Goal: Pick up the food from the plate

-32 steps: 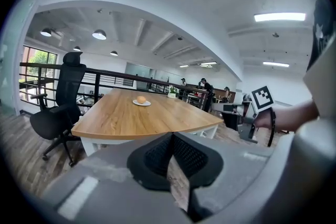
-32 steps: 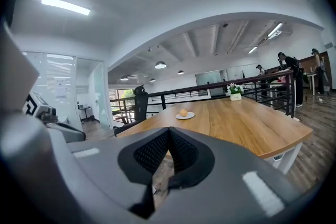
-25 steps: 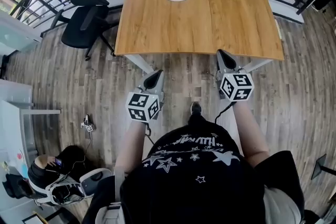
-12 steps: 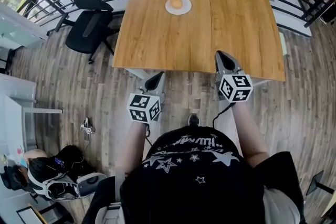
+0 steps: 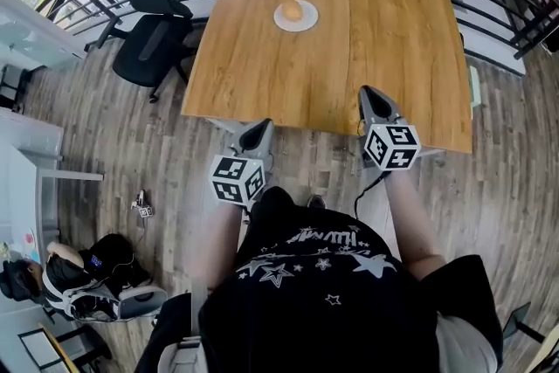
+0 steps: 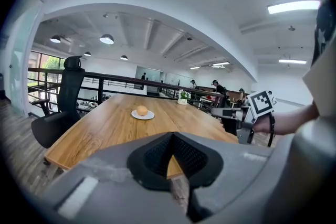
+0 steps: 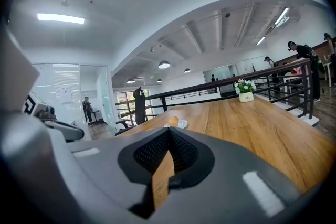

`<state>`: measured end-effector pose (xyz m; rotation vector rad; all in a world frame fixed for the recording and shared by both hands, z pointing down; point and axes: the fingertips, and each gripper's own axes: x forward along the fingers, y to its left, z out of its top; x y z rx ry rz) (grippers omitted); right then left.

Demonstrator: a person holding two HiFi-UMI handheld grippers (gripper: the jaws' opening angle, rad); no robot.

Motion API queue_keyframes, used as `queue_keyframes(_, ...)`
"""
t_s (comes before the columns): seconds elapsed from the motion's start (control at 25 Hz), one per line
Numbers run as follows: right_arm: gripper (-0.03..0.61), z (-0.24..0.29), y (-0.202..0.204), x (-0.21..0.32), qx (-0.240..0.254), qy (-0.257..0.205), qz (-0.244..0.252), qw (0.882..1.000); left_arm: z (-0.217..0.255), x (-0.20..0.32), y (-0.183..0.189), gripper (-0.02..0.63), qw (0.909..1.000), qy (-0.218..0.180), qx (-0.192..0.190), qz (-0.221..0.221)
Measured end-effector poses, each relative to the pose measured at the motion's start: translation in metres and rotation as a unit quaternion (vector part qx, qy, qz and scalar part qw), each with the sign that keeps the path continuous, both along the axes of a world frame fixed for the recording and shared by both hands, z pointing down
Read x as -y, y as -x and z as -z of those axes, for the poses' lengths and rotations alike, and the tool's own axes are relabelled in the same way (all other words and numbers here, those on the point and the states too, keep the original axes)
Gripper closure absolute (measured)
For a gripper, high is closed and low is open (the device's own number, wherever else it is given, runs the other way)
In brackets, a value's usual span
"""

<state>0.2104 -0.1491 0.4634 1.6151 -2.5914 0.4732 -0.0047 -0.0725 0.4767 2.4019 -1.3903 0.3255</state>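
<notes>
Approach step: my left tongs (image 5: 258, 130) and right tongs (image 5: 372, 95) (both closed, empty) hover near the counter (image 5: 349, 48) edge, and I judge they must reach and open around the far food (image 5: 293, 10).

1. No word, number or brand can be read outright in any view.
2. On the black T-shirt (image 5: 323, 293), a line of white lettering runs across the chest above printed stars (it is seen upside down from the head view and is too warped to spell out).
3. The left marker cube (image 5: 238, 179) on the left tool (image 5: 259, 129) and the right marker cube (image 5: 392, 146) on the right tool (image 5: 372, 93) carry black-and-white square code patterns, with no letters or digits.
4. The white flower pot (image 7: 246, 97) on the table (image 7: 252, 128) has a small dark mark on its front, too small to read.
</notes>
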Motion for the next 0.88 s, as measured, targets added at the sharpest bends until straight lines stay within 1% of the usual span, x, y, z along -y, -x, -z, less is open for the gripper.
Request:
queue_keyframes(0.12,0.578,-0.006,0.004,0.002,0.003,0.005,0.008,1.000,0.002,0.004,0.001,0.612,1.0000,-0.002,0.006,0.004)
queue_keyframes(0.24,0.578,-0.010,0.004,0.005,0.010,0.009,0.007,1.000,0.003,0.010,0.003,0.612,0.9999,-0.003,0.010,0.005)
queue_keyframes(0.44,0.578,-0.015,0.002,0.010,0.002,0.013,0.001,1.000,-0.002,0.027,0.007,0.612,1.0000,0.001,0.000,0.006)
queue_keyframes(0.64,0.578,-0.014,-0.007,0.030,-0.006,0.012,-0.020,1.000,-0.001,0.056,0.009,0.612,1.0000,-0.003,-0.006,-0.007)
queue_keyframes(0.88,0.578,-0.013,0.003,0.065,-0.013,0.011,-0.029,0.999,-0.005,0.094,0.020,0.612,0.9998,-0.002,-0.015,-0.014)
